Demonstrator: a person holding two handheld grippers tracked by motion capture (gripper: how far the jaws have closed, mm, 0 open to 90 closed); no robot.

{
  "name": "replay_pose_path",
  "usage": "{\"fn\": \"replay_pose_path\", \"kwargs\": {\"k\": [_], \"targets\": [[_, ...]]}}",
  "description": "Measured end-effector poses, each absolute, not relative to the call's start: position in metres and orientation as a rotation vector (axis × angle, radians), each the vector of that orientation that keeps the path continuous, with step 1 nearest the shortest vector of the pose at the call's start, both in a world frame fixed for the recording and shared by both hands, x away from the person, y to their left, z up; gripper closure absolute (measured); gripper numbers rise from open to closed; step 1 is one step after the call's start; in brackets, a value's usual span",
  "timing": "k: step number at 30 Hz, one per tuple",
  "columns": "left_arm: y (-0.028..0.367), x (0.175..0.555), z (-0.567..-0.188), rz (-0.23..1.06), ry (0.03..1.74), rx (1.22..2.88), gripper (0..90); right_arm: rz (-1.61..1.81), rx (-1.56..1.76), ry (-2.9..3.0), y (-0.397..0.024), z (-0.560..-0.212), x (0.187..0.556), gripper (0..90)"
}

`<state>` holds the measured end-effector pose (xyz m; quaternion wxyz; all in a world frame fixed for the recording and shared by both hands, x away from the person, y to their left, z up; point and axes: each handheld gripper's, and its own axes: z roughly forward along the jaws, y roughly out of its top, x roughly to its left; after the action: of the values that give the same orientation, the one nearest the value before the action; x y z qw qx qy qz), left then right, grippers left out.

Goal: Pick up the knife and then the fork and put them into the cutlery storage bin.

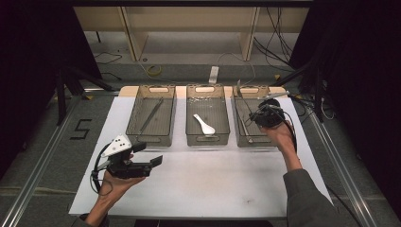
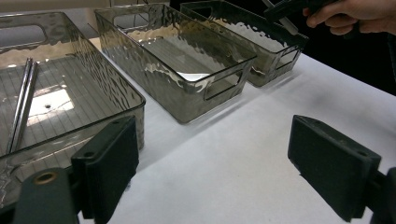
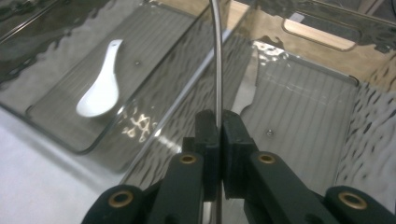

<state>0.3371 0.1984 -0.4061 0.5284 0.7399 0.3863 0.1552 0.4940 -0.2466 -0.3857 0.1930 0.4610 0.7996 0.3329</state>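
Note:
Three clear grey bins stand in a row on the white table. The left bin [image 1: 149, 139] holds a pair of metal sticks [image 1: 151, 115] [image 2: 21, 105]. A white spoon [image 1: 204, 125] [image 3: 100, 84] lies in the middle bin [image 1: 208, 139]. My right gripper [image 1: 255, 116] [image 3: 217, 126] hovers over the right bin [image 1: 255, 141] [image 3: 299, 116], shut on a thin metal rod [image 3: 215, 56] that sticks out past its jaws. Another thin metal piece [image 1: 246, 128] lies in that bin. In front of the left bin, my left gripper [image 1: 149, 154] [image 2: 219, 163] is open over the table, nothing between its jaws.
The bins sit along the far half of the white sheet [image 1: 208, 179]. A wooden frame and cables lie on the floor beyond the table. Metal rails run along both sides. The person's right hand [image 2: 355, 14] is over the right bin.

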Motion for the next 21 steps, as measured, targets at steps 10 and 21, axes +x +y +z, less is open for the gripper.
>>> {"fn": "replay_pose_path", "kwargs": {"k": [10, 21], "targets": [[0.198, 0.337, -0.407, 0.369, 0.913, 1.779, 16.0, 0.861, 1.416, 2.221, -0.247, -0.397, 0.513, 87.5], [0.2, 0.335, -0.406, 0.371, 0.915, 1.759, 16.0, 0.787, 1.522, 2.199, -0.249, -0.41, 0.52, 87.4]]}}
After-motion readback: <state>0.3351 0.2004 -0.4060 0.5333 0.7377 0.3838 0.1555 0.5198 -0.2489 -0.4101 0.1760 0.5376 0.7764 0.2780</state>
